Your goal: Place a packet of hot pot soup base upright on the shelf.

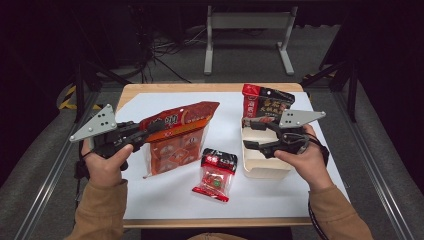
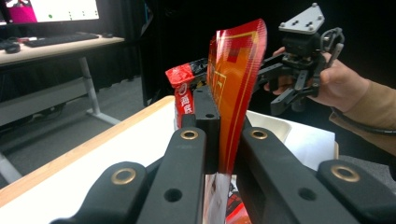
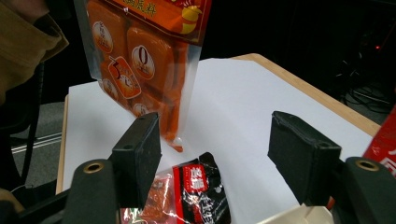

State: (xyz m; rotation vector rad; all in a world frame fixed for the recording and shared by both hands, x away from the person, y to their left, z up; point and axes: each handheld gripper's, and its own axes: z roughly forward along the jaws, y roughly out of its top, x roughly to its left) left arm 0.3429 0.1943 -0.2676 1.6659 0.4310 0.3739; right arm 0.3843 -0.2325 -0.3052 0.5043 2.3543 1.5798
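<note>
High view: left gripper [image 1: 142, 134] clamped on orange snack bag's [image 1: 177, 137] top seal; right gripper [image 1: 256, 134] empty, unclenched. Likely light, crinkly, slippery; best pinched at seal.

Small red-black snack packet [image 1: 215, 174] lay flat on white sheet [image 1: 280, 200] over wooden bench [image 1: 210, 87]. Grey metal stand [image 1: 248, 35] stood on floor beyond; cables [image 1: 165, 55] beside it.
</note>
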